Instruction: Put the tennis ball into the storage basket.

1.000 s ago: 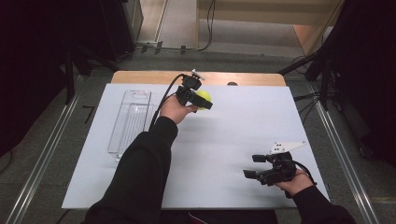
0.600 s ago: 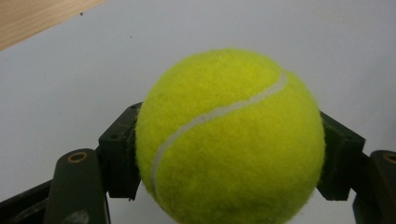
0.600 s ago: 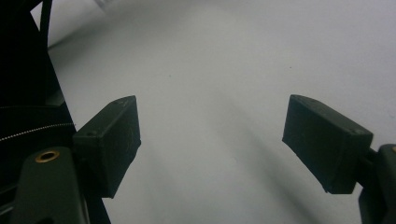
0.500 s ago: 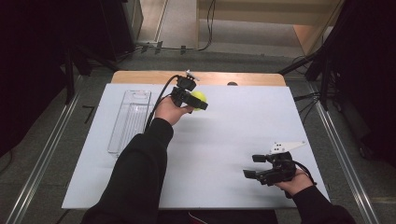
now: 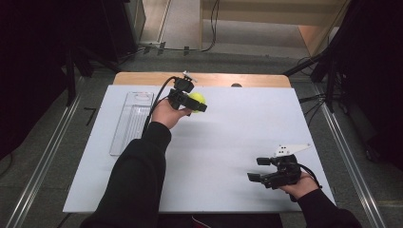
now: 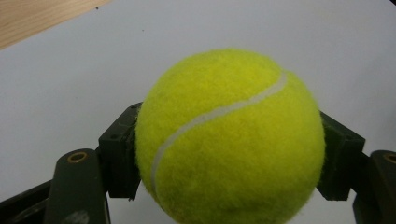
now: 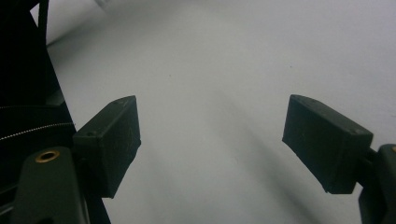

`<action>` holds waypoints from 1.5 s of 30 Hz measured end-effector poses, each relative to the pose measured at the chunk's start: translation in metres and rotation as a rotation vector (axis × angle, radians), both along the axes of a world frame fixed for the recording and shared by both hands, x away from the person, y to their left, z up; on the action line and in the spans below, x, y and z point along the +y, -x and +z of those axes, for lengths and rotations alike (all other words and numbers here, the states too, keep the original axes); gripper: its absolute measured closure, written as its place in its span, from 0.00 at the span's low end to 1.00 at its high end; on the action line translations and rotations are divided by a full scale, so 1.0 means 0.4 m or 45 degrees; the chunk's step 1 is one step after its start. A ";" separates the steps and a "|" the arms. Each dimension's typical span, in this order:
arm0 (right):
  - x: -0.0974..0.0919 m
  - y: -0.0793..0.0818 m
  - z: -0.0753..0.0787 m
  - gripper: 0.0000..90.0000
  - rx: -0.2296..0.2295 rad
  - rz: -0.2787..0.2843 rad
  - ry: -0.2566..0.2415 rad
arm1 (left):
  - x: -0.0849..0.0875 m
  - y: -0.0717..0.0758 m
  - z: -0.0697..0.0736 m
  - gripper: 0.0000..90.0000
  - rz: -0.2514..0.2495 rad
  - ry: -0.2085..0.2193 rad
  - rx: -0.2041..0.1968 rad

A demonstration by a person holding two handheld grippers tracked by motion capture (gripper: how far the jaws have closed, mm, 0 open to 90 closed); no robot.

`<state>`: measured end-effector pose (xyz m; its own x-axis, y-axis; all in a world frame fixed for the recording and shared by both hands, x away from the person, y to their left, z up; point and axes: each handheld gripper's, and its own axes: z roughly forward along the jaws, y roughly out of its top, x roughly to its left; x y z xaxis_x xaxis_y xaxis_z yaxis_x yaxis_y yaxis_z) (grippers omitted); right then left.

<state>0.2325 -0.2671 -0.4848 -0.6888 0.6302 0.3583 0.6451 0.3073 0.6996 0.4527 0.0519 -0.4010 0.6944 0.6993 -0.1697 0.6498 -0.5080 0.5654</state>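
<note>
A yellow-green tennis ball [image 5: 197, 99] is held just above the white table top [image 5: 247, 128] near its far edge, left of centre. My left gripper [image 5: 196, 103] is shut on it. In the left gripper view the ball [image 6: 229, 140] sits pinched between the two black pads, one pad [image 6: 122, 149] on each side. My right gripper [image 5: 256, 170] rests low over the near right part of the table, pointing left. Its jaws stand wide apart in the right gripper view, with bare white table [image 7: 210, 121] between its fingers [image 7: 112, 140].
A clear plastic tray [image 5: 130, 121] lies along the table's left side. A wooden strip [image 5: 142, 78] runs behind the white top. Metal rails [image 5: 43, 161] and grey floor flank the table, with dark stands at both sides.
The left gripper, shut on the ball, moved a little left and farther, then came back right to almost where it started. The right gripper has stayed in place, open.
</note>
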 end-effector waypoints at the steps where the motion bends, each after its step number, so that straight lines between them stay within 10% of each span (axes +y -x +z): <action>1: 0.000 0.000 0.000 0.19 0.001 0.000 0.000 | 0.003 0.001 0.001 0.30 -0.003 -0.002 -0.001; 45: -0.002 0.000 -0.001 0.19 0.002 -0.004 0.006 | 0.140 0.046 0.027 0.30 0.071 0.016 -0.003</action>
